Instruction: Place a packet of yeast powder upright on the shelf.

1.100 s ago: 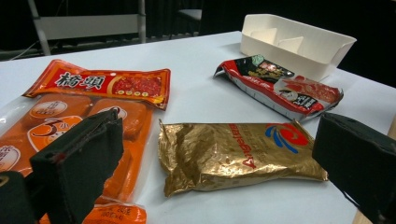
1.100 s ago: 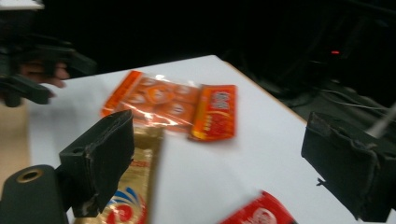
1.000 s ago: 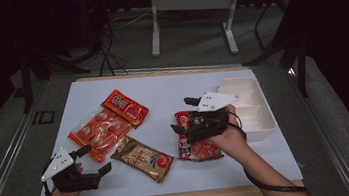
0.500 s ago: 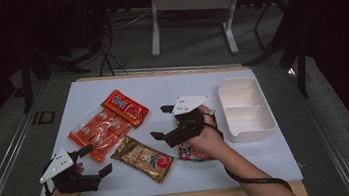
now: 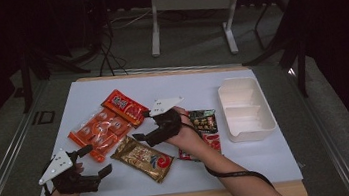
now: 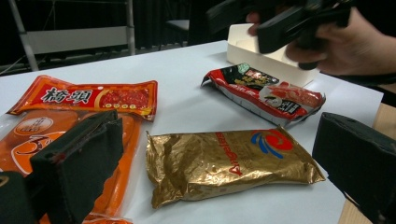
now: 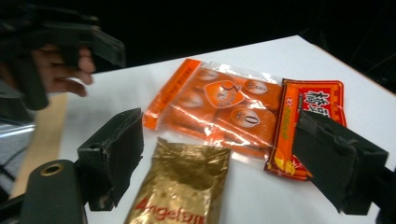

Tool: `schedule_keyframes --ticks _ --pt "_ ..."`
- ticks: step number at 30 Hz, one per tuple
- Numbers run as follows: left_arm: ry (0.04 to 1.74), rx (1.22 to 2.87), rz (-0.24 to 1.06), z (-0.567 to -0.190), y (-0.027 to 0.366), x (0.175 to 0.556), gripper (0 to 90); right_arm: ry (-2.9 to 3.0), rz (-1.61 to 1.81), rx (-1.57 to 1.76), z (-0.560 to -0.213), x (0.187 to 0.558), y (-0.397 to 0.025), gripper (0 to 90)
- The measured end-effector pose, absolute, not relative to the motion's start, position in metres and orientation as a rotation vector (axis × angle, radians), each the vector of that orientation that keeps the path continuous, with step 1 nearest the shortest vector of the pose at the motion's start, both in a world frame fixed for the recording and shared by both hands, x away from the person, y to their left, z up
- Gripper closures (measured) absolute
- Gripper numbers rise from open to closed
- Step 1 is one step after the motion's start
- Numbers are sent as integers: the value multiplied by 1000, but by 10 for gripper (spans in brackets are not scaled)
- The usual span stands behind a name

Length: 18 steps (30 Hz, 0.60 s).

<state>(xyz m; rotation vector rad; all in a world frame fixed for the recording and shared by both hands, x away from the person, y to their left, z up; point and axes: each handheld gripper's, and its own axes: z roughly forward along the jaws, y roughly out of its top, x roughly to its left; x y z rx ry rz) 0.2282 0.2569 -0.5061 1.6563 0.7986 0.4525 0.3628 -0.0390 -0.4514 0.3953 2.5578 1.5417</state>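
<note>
Gold packet [image 5: 143, 158] flat on table, right gripper [image 5: 143, 126] wide open above it, holding nothing, white tray [image 5: 245, 110] empty

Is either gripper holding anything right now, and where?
Nothing is held. The right gripper hangs open above the crinkled gold foil packet; the left gripper is open too.

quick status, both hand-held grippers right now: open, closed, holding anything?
Left hand-held gripper: open, holding nothing, low at the table's near left corner.
Right hand-held gripper: open, holding nothing, jaws spread above the gold packet.
</note>
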Motion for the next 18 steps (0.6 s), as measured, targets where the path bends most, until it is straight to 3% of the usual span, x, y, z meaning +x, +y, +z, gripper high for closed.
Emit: schedule_keyframes --ticks 18 --pt "791 1652 446 -506 258 227 16 2657 1439 515 -487 385 2 205"
